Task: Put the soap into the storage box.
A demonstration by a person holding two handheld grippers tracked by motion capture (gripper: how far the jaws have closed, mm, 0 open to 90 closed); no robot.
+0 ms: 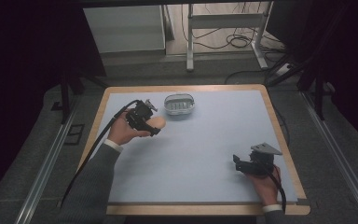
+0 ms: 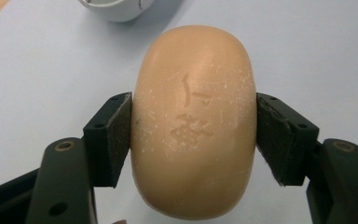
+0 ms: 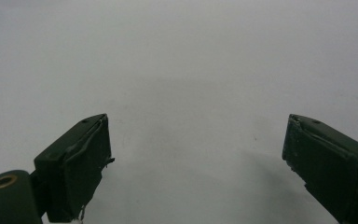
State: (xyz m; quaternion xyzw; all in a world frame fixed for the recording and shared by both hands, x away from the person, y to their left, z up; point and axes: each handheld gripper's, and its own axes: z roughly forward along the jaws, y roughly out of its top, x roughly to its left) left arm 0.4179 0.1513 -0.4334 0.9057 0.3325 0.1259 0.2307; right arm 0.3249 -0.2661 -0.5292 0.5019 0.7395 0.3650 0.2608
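between left tongs (image 2: 193,135): soap (image 2: 193,121)

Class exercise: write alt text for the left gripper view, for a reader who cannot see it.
A tan oval soap bar is clamped between the left gripper's two black fingers, over a pale blue table. The rim of a white dish shows at the top edge.

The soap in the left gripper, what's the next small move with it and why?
Probably carry it a short way forward and right to above the soap dish. The left gripper is shut on the soap, pads pressed to both its sides, and the white slotted dish sits empty just beyond it. The right gripper is open over bare mat, far off.
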